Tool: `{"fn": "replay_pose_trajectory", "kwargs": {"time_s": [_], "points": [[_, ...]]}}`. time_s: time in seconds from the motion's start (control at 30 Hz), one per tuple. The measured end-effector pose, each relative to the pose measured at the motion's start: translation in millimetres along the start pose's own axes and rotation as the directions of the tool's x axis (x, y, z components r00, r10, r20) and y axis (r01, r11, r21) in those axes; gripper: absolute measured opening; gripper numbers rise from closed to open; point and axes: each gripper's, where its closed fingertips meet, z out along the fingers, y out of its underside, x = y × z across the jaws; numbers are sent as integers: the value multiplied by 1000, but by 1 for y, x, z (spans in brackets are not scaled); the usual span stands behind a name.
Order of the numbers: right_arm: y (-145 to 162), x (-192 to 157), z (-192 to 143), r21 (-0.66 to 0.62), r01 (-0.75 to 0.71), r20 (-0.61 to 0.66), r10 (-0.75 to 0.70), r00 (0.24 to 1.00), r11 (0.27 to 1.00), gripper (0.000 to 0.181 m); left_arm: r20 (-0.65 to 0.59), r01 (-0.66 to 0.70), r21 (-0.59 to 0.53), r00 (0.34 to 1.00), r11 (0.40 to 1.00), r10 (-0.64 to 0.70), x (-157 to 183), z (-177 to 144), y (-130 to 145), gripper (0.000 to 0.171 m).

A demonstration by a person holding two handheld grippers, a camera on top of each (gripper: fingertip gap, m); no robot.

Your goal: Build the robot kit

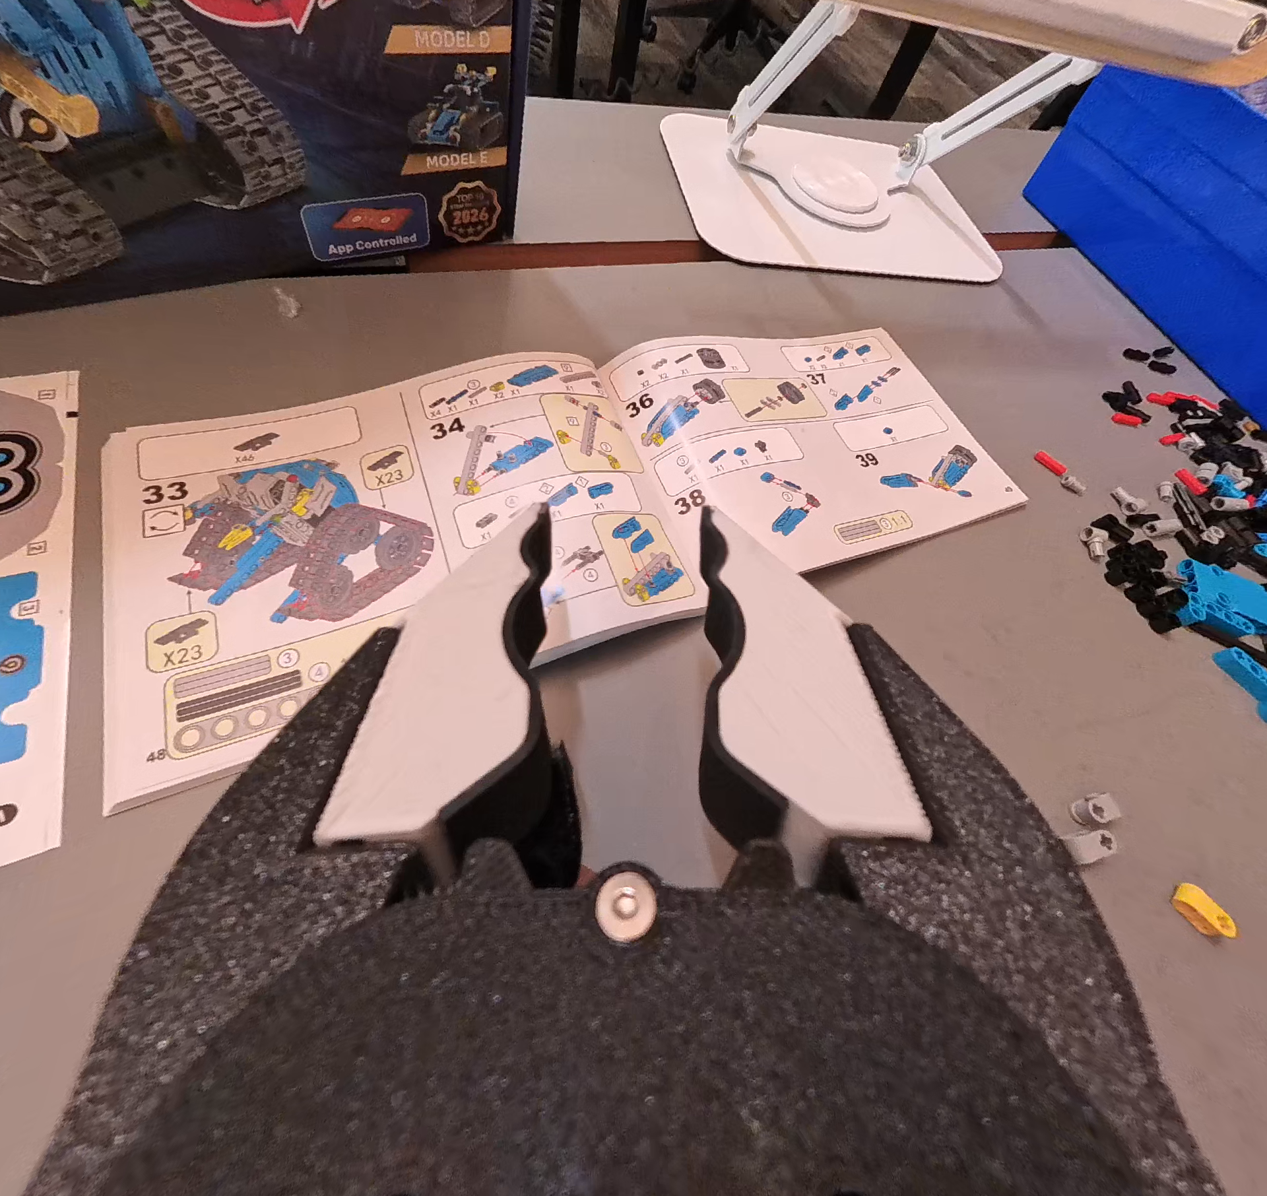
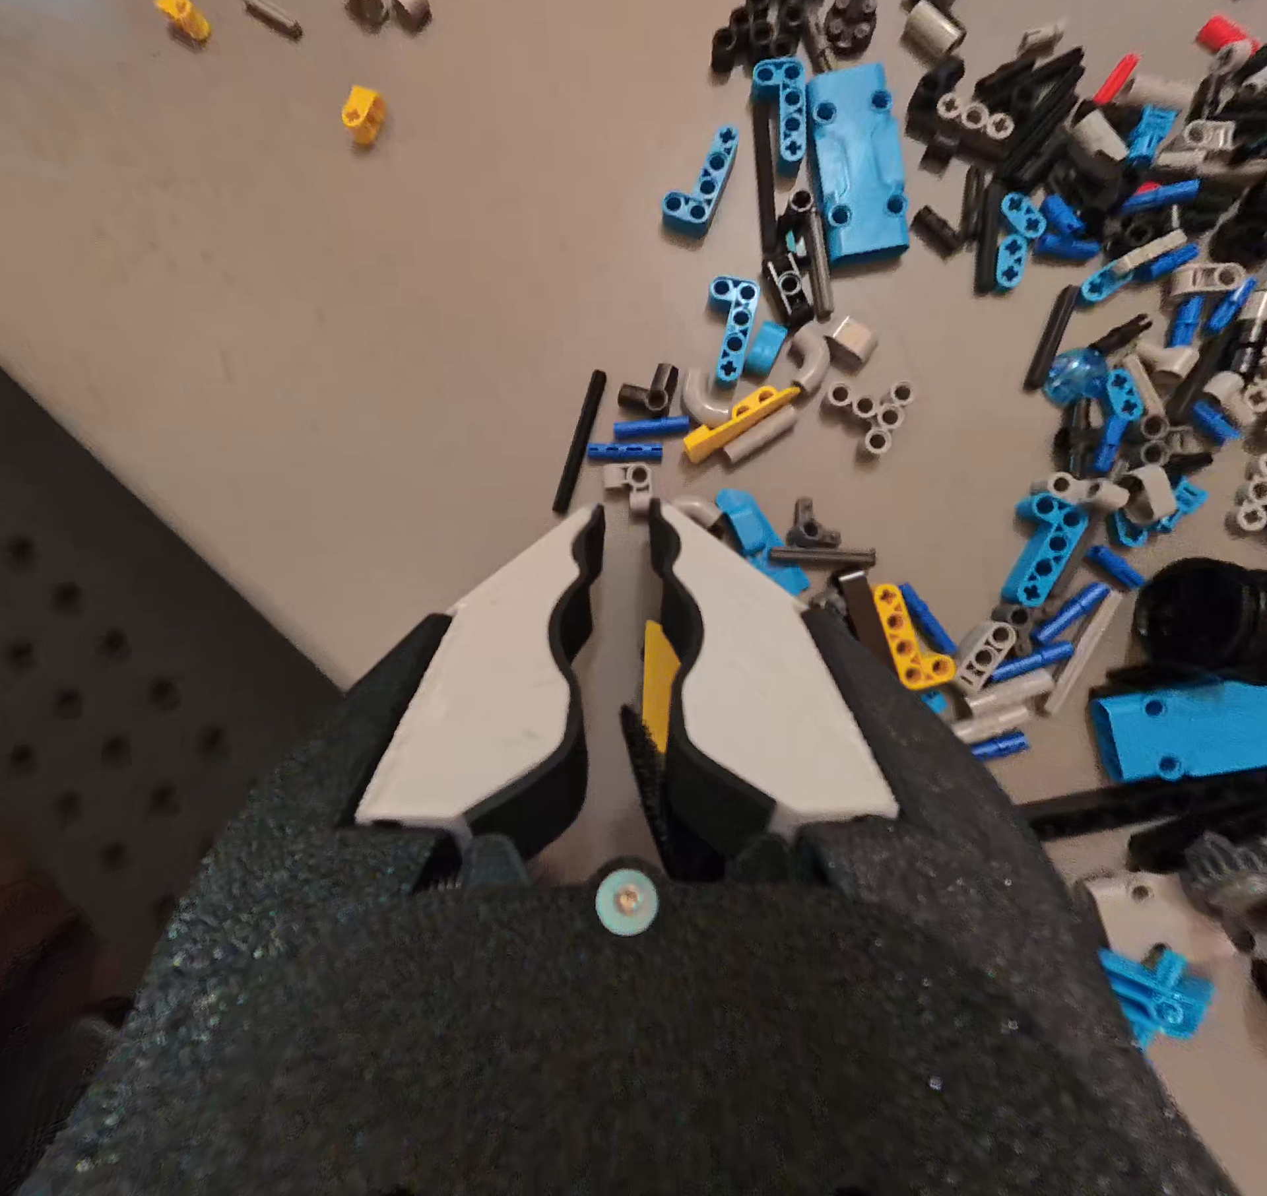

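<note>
The grey flat counter [image 1: 891, 717] is spread with an open paper instruction booklet [image 1: 521, 532], laid flat so its pages can be read. Over it the left claw [image 1: 624, 518] is held released and empty. The right claw [image 2: 627, 511], nearly closed but gripping nothing, is poised just beside a small grey plastic connector [image 2: 629, 477] at the edge of the scattered blue, black and grey plastic building pieces [image 2: 1028, 285].

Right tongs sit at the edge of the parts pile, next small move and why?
Probably ease the right tongs forward a touch and close on the small grey connector just past their tips. The jaws stand slightly apart and empty, already lined up with that piece, which lies clear of the denser pile. The left tongs hang open over the instruction booklet, holding nothing.
</note>
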Motion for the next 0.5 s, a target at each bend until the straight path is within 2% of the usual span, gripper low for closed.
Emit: {"fn": "replay_pose_trajectory", "kwargs": {"time_s": [0.13, 0.37, 0.5], "points": [[-10, -2, 2, 33, 4, -15, -4, 1000, 999, 13, -4, -13, 0, 1000, 1000, 13, 4, 0, 1, 43], [-11, 2, 16, -23, 33, -49, -34, 998, 999, 13, -2, -20, -5, 1000, 1000, 20, 4, 0, 2, 43], [-8, 5, 16, -40, 12, -59, -15, 998, 999, 24, -5, -7, -3, 1000, 1000, 7, 3, 0, 1, 43]]}}
